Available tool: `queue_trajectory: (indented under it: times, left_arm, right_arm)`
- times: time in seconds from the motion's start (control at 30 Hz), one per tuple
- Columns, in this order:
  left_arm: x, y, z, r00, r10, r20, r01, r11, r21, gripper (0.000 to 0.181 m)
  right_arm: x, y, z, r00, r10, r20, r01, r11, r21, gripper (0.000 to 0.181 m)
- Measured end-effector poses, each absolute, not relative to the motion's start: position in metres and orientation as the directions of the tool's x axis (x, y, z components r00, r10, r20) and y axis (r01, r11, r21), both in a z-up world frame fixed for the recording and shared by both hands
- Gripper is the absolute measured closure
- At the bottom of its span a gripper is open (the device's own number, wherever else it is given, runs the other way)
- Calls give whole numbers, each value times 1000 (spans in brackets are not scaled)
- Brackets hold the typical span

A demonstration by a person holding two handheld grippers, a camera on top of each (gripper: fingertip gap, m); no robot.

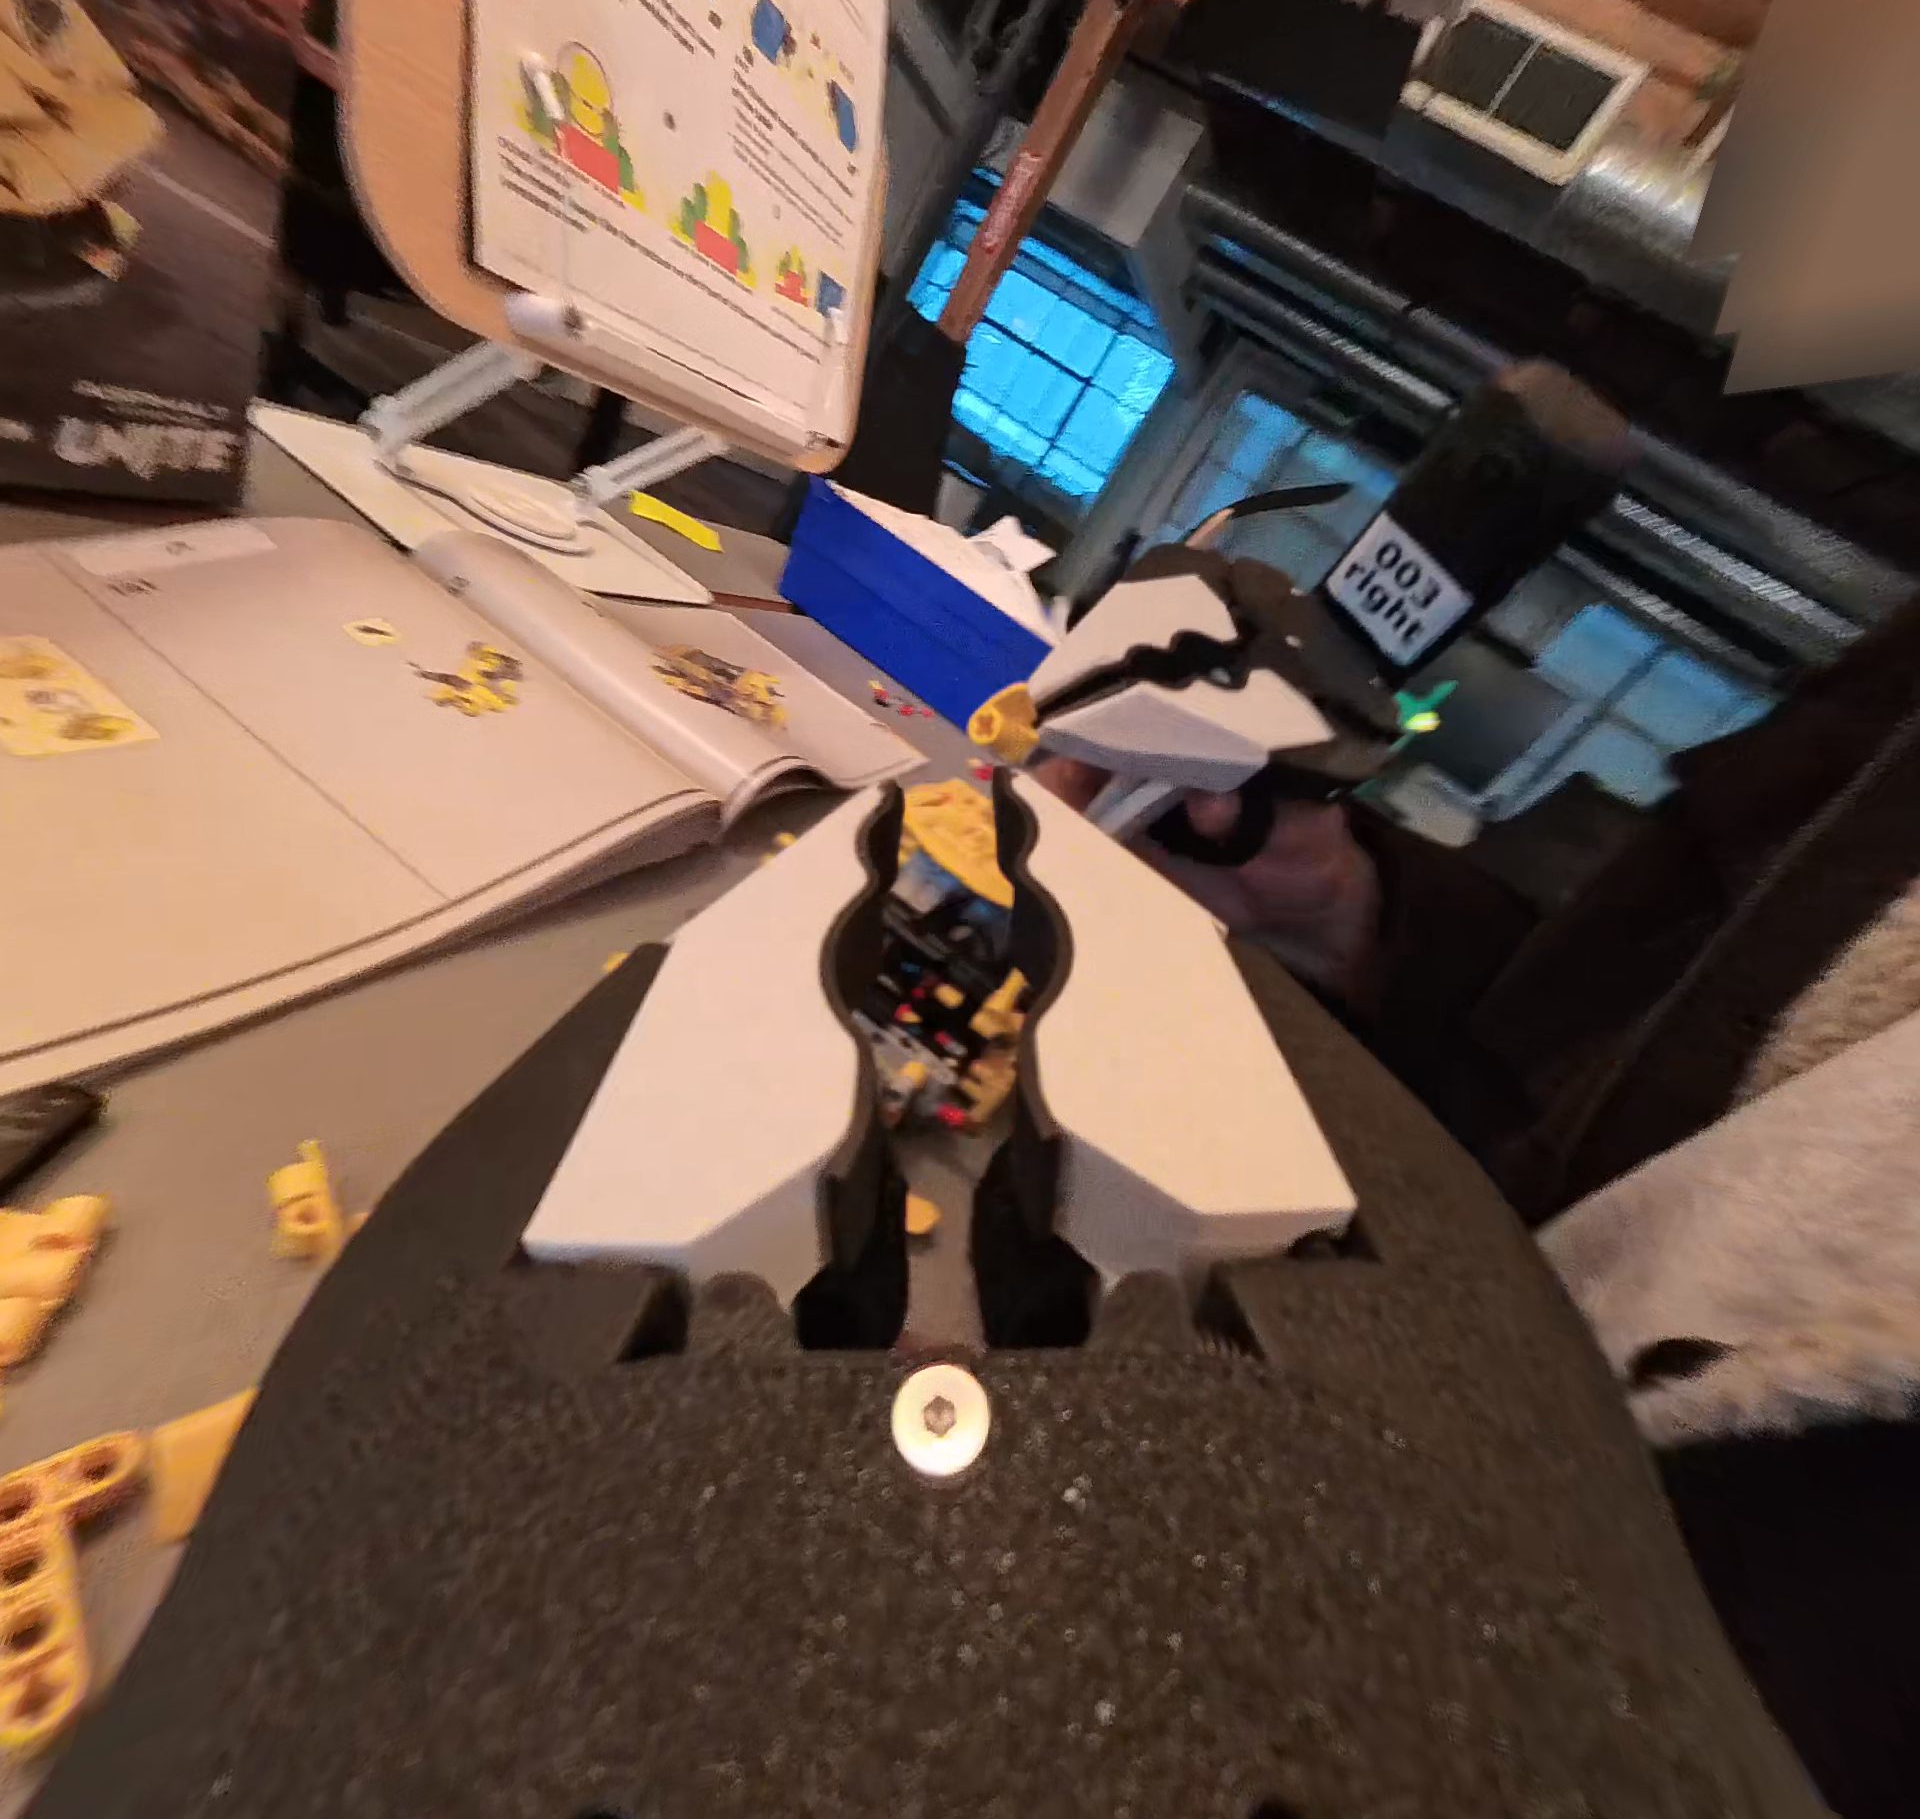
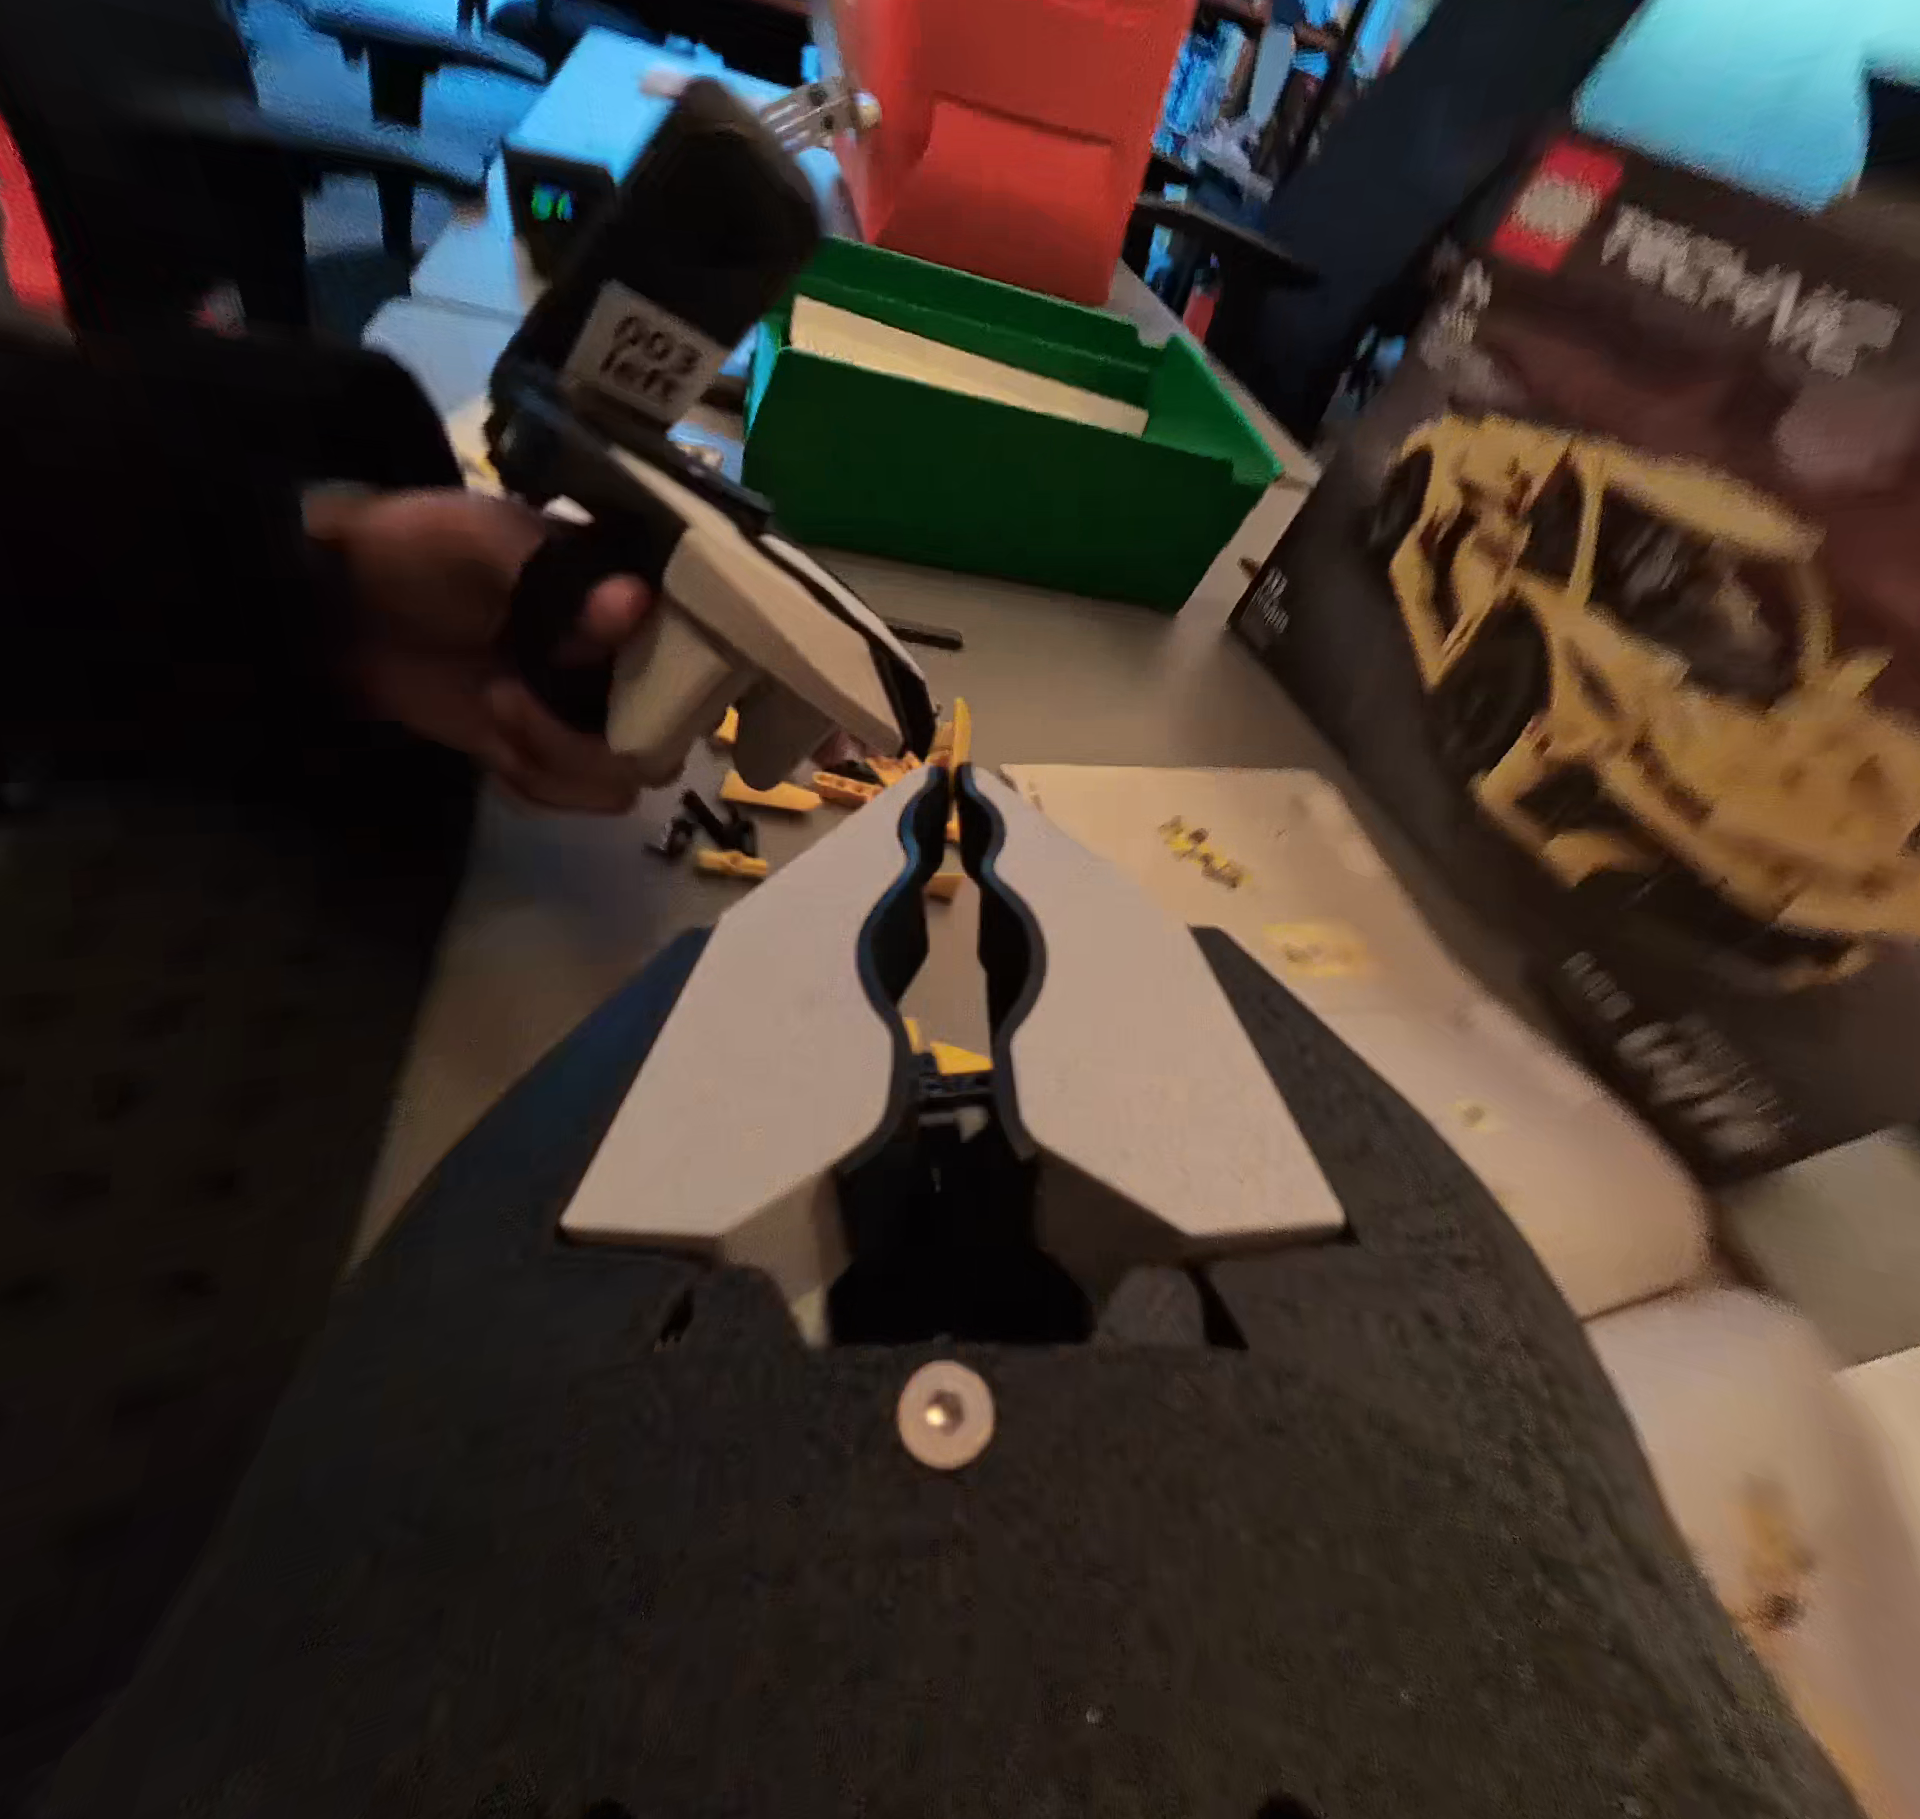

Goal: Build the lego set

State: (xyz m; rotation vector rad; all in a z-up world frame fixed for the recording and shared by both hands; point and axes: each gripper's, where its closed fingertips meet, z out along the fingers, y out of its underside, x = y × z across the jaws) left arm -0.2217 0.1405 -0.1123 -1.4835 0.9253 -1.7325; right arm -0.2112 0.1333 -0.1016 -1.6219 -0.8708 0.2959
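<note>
Currently the right gripper [image 1: 1023,720] is pinching a small yellow piece [image 1: 1003,723] at its tips, above the table [image 1: 499,1073]. The left gripper [image 1: 940,798] is closing narrowly around a yellow-and-black assembly [image 1: 951,948]. Judged step: joining piece to assembly; alignment is needed next. Only the left view is showing the held piece; the right view is showing loose parts [image 2: 769,793], a green bin [image 2: 997,481] and the set box [image 2: 1621,647].
</note>
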Motion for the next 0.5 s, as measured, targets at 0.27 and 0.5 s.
queue_trajectory:
  times: [0.27, 0.5]
  left_arm:
    - [-220, 104, -114, -327, -730, 600, -104, -603, -791, 164]
    - [-219, 91, -113, -382, -708, 594, -138, -592, -794, 164]
  right_arm:
    - [-211, 112, -92, 479, 577, 662, 622, 310, -719, 181]
    - [-220, 100, -101, 429, 625, 652, 621, 320, -715, 181]
